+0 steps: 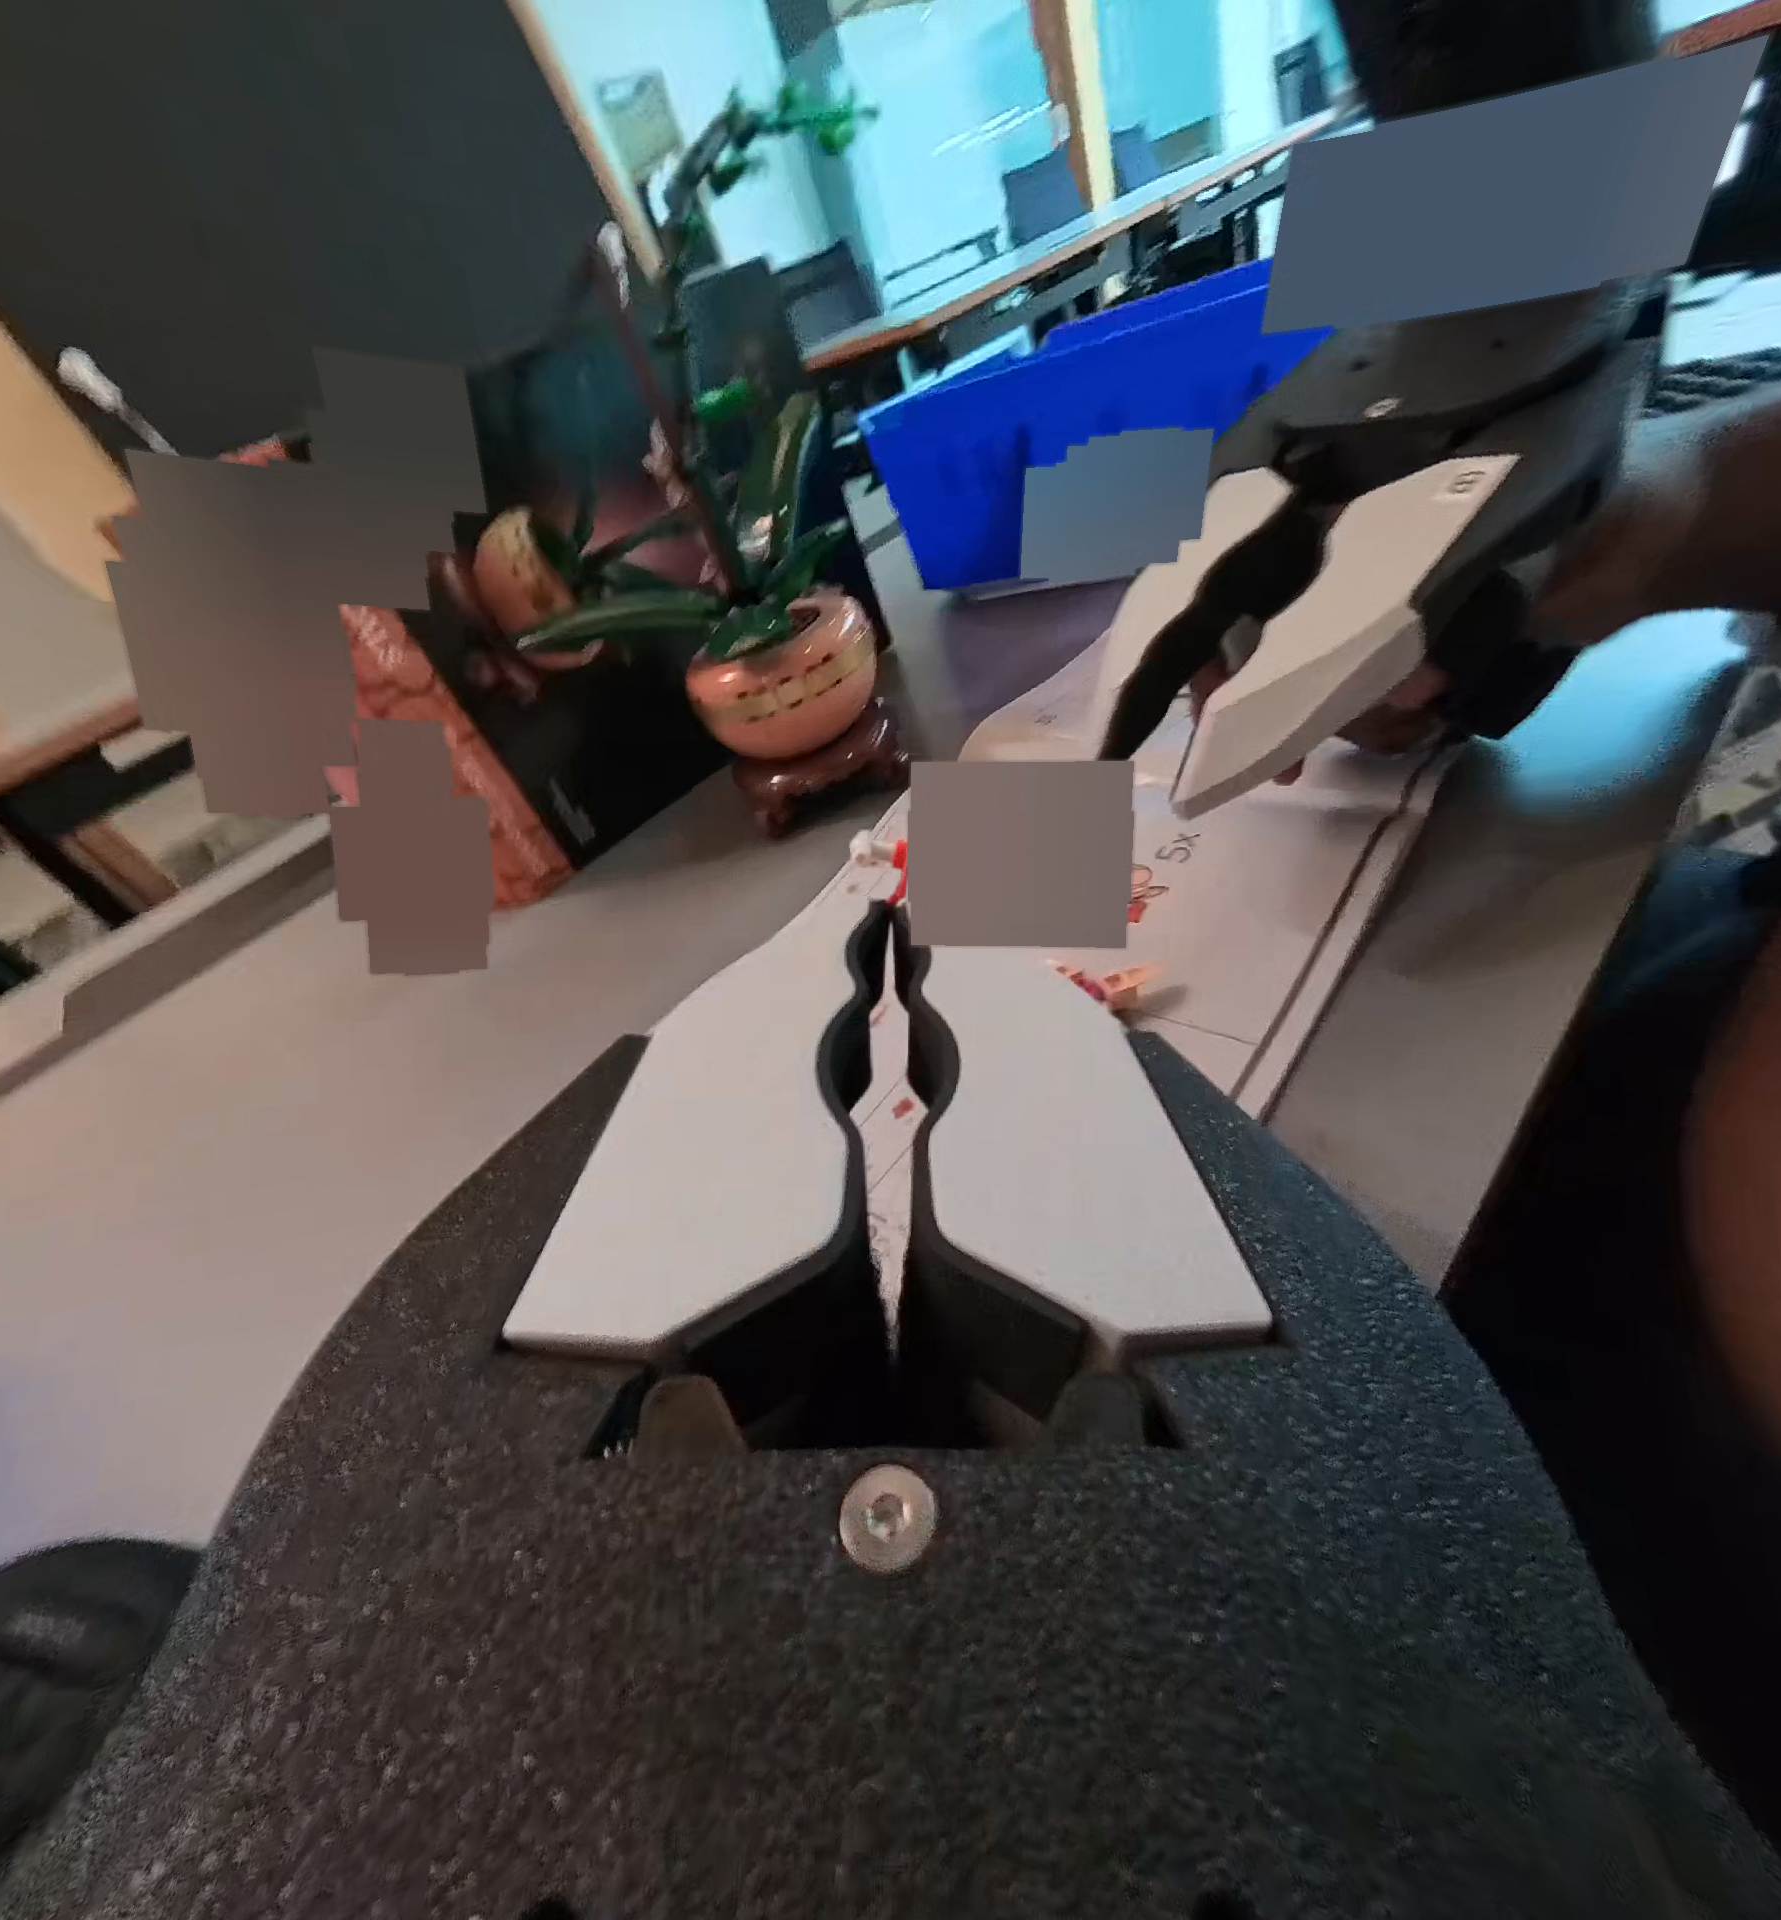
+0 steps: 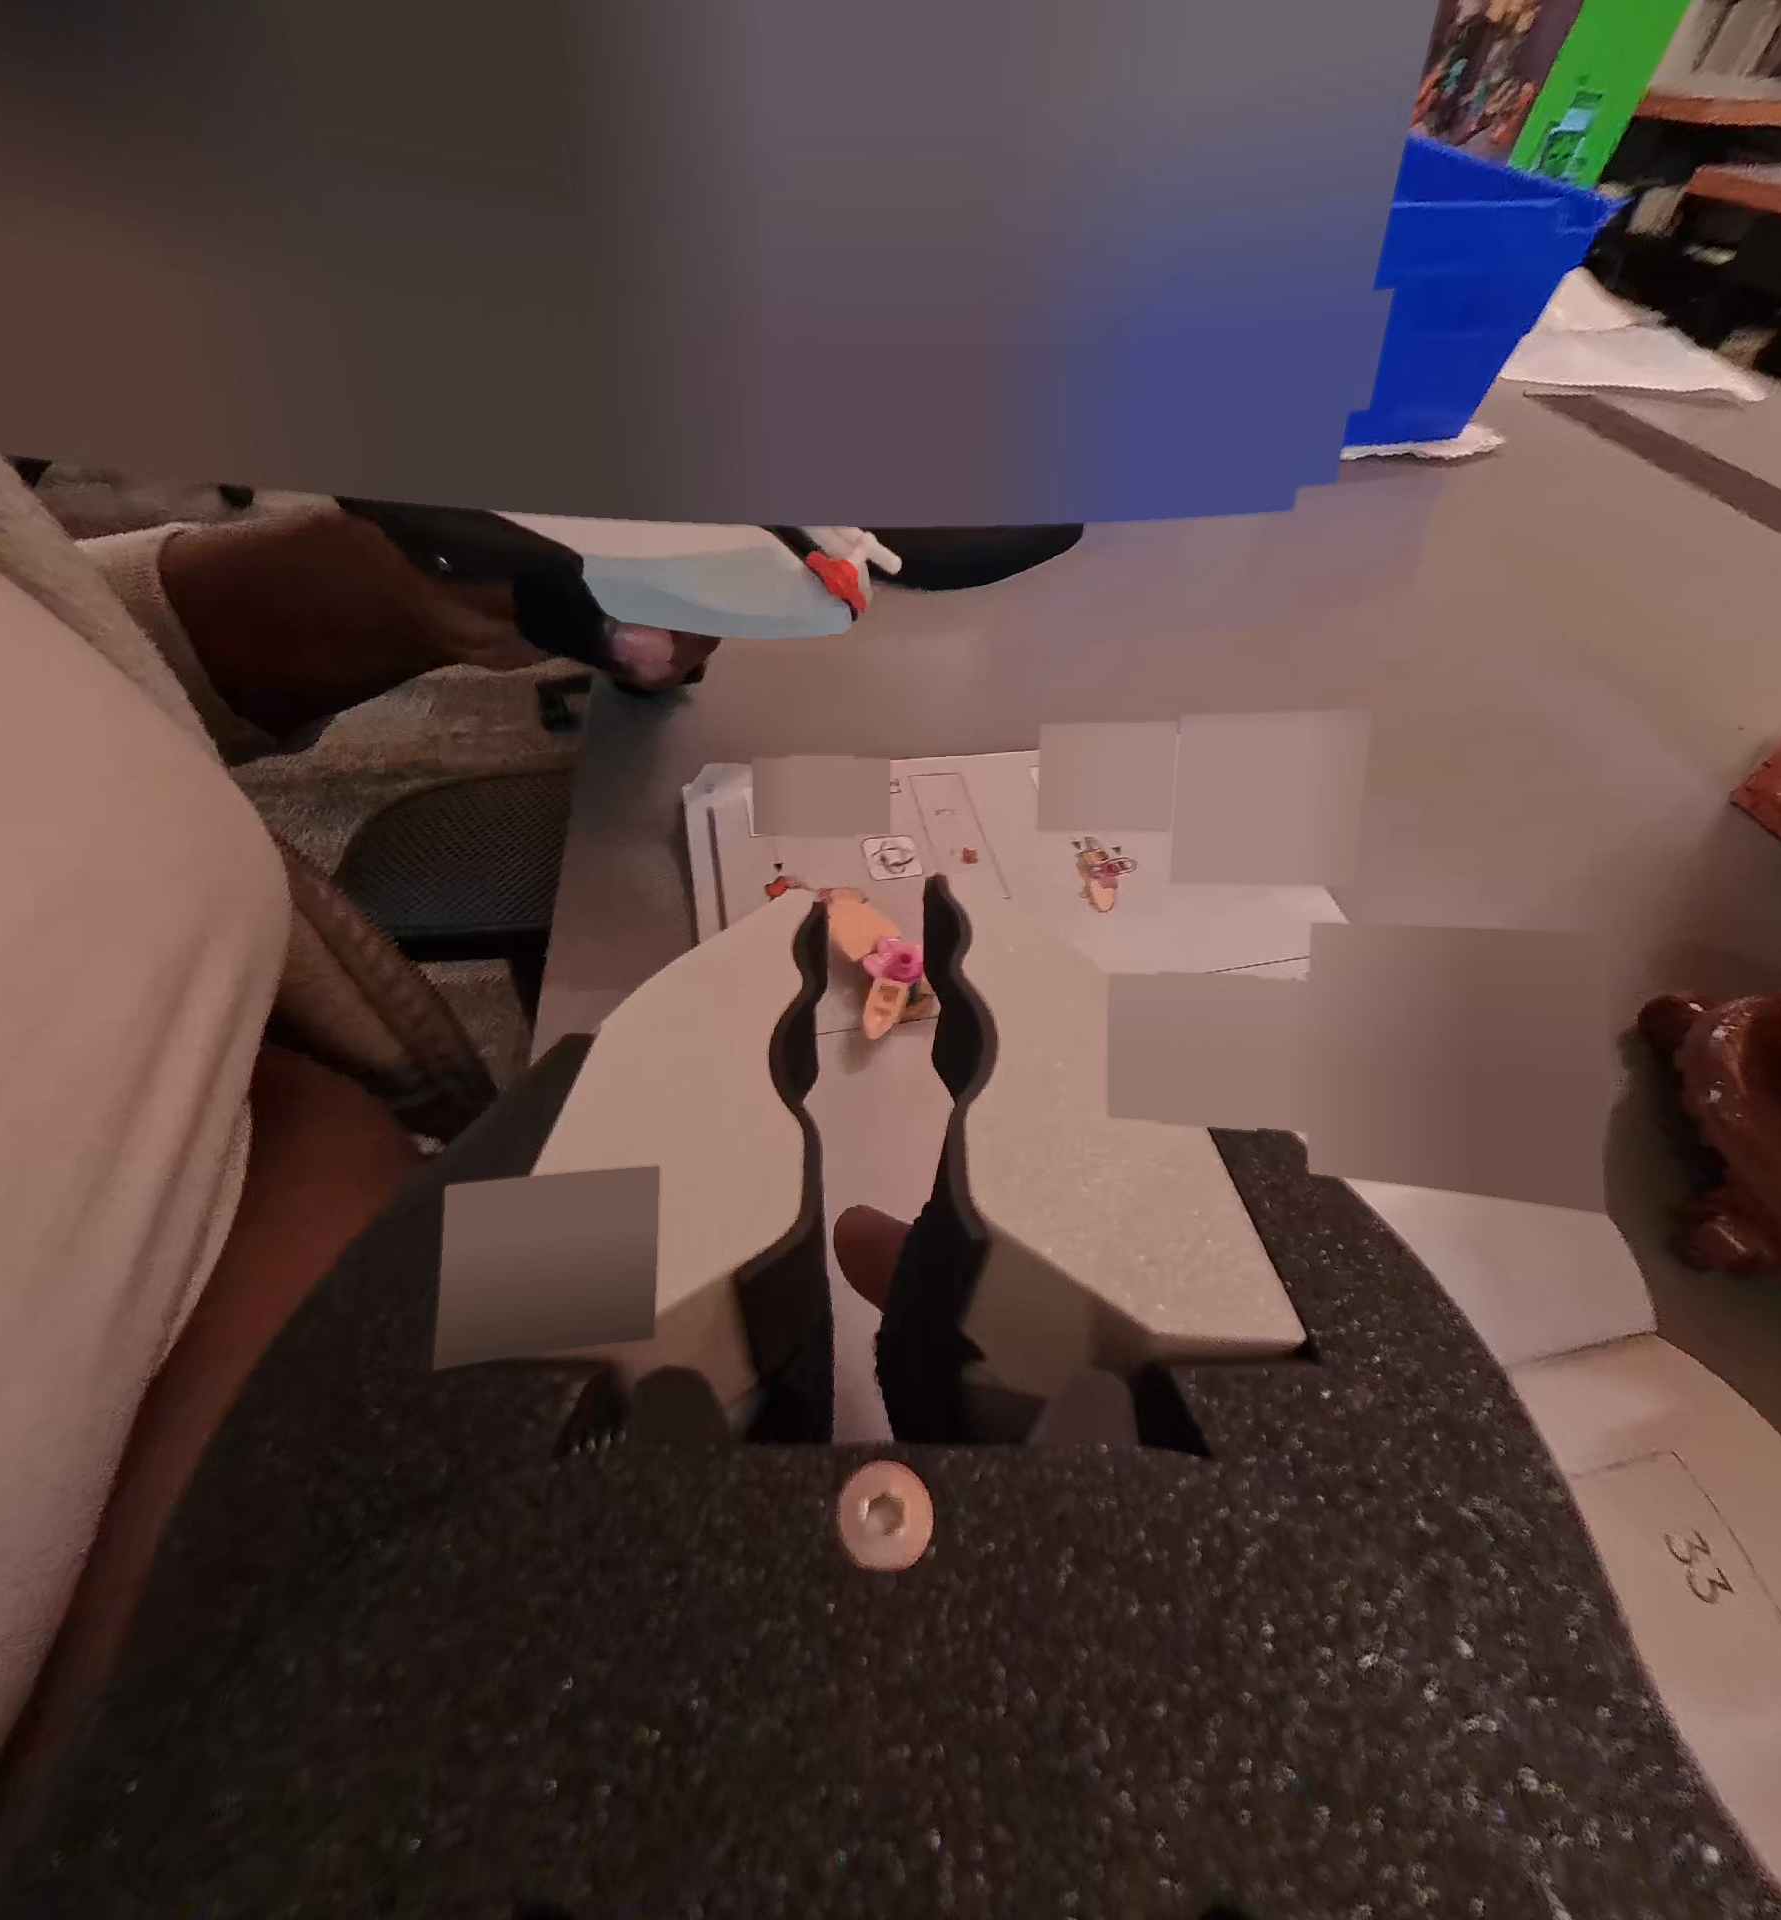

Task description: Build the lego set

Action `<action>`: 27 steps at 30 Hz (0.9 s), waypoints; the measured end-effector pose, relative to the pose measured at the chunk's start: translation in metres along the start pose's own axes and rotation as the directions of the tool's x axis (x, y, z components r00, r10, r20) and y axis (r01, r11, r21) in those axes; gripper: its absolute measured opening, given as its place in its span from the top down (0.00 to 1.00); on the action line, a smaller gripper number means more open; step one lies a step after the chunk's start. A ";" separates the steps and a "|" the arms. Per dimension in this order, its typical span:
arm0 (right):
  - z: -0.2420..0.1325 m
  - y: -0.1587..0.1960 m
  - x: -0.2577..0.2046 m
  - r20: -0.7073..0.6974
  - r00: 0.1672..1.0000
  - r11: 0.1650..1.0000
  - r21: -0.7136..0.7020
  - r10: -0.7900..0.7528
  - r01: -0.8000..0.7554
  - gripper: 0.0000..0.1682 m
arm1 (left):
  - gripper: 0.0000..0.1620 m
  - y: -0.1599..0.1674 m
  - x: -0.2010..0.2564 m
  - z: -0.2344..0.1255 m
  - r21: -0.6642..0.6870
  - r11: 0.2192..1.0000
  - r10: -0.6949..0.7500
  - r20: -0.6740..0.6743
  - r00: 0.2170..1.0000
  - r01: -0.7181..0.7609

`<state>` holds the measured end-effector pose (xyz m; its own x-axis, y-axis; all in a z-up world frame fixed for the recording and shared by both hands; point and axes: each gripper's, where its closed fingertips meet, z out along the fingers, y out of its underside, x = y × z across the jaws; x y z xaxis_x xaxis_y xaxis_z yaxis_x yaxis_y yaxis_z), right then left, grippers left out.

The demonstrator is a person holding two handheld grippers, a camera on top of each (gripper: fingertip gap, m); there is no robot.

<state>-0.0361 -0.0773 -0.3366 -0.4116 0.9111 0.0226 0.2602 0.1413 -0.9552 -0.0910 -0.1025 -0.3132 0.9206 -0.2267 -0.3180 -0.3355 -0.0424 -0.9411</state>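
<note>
The left tongs (image 1: 888,920) are closed on a small red and white piece (image 1: 891,862), pinched at the very tips and held above the open booklet (image 1: 1270,935) on the grey counter (image 1: 242,1091); the right tongs (image 2: 873,896) stand open and empty, with a tan and pink piece (image 2: 888,977) lying on the booklet in the gap between their fingers.

The step in hand looks like picking up this tan and pink piece to join it to the red and white one; to do it well, I would lower the right tongs straight down so both fingers come alongside the piece, close on its long tan sides and not on the pink stud on top, and lift without dragging the page; the piece is small and light and may skid or tip if only one finger touches first; the left tongs should hold steady, since so shallow a grip could let the red part twist.

The left tongs reach forward and level over the near edge of the booklet; in the left view the right tongs come in from the far right, pointing down and leftward at the page, with a hand (image 1: 1696,540) wrapped on the handle behind; the two tongs are well apart; a potted plant model (image 1: 777,665) and a blue bin (image 1: 969,468) stand farther off.
</note>
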 end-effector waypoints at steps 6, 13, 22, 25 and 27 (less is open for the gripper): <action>0.004 -0.012 -0.007 0.115 0.991 0.994 -0.077 -0.071 0.081 0.89 | 1.00 -0.013 0.017 -0.002 0.076 0.990 0.125 -0.105 0.987 -0.117; -0.007 -0.029 0.010 0.080 0.979 0.977 -0.095 -0.186 0.193 0.89 | 1.00 -0.025 -0.022 -0.019 0.055 0.992 0.113 -0.011 0.994 -0.112; -0.001 0.022 0.009 0.090 0.983 0.937 -0.302 -0.157 0.177 0.89 | 1.00 0.001 -0.018 -0.018 -0.025 0.993 0.113 0.002 0.994 -0.112; 0.003 0.026 0.017 0.132 0.980 0.916 -0.354 -0.152 0.190 0.89 | 1.00 0.007 -0.013 -0.014 -0.031 0.994 0.101 -0.013 0.995 -0.101; 0.007 0.028 0.021 0.187 0.971 0.899 -0.382 -0.152 0.214 0.87 | 1.00 0.009 -0.010 -0.013 -0.019 0.997 0.070 -0.024 0.997 -0.070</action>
<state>-0.0434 -0.0564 -0.3652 -0.6022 0.7905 0.1119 0.4791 0.4699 -0.7414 -0.1058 -0.1137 -0.3167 0.8901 -0.2519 -0.3799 -0.4030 -0.0453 -0.9141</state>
